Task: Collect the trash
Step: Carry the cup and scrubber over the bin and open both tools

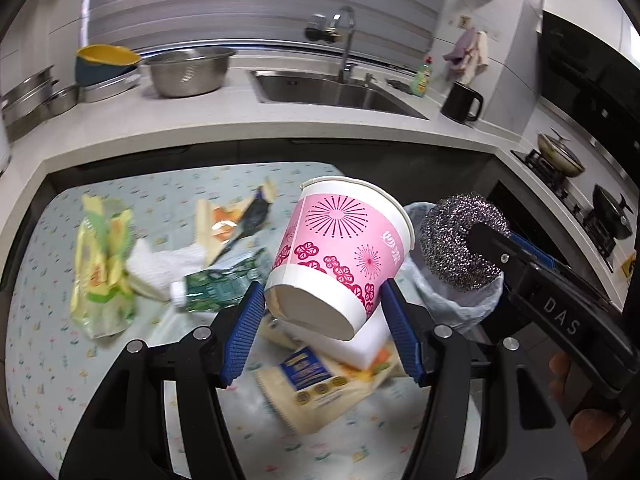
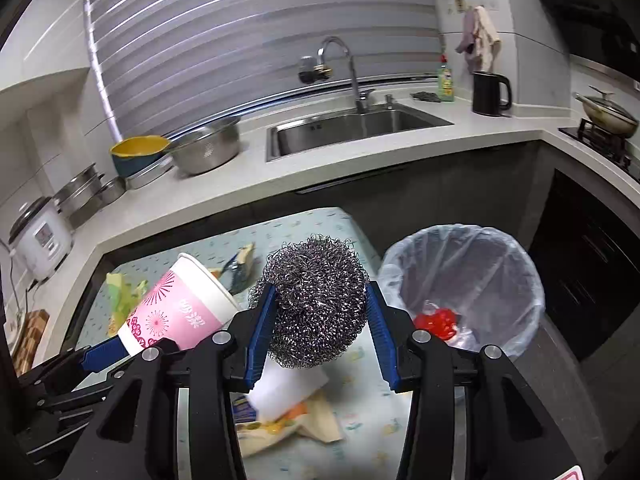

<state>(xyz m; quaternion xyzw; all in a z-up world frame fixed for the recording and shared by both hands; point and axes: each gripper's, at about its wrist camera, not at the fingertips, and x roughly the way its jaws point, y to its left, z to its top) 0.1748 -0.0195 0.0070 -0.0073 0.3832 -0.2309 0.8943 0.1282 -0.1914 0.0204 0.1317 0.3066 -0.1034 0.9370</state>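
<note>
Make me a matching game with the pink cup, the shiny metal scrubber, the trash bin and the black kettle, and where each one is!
Things:
1. pink cup
2. steel scrubber
3. trash bin
4. black kettle

Places:
A. on the counter, right of the sink
B. held in the right gripper
C. beside the table, lined with a bag
D. held in the left gripper

Pairs: 1-D, 2-B, 3-C, 4-A
</note>
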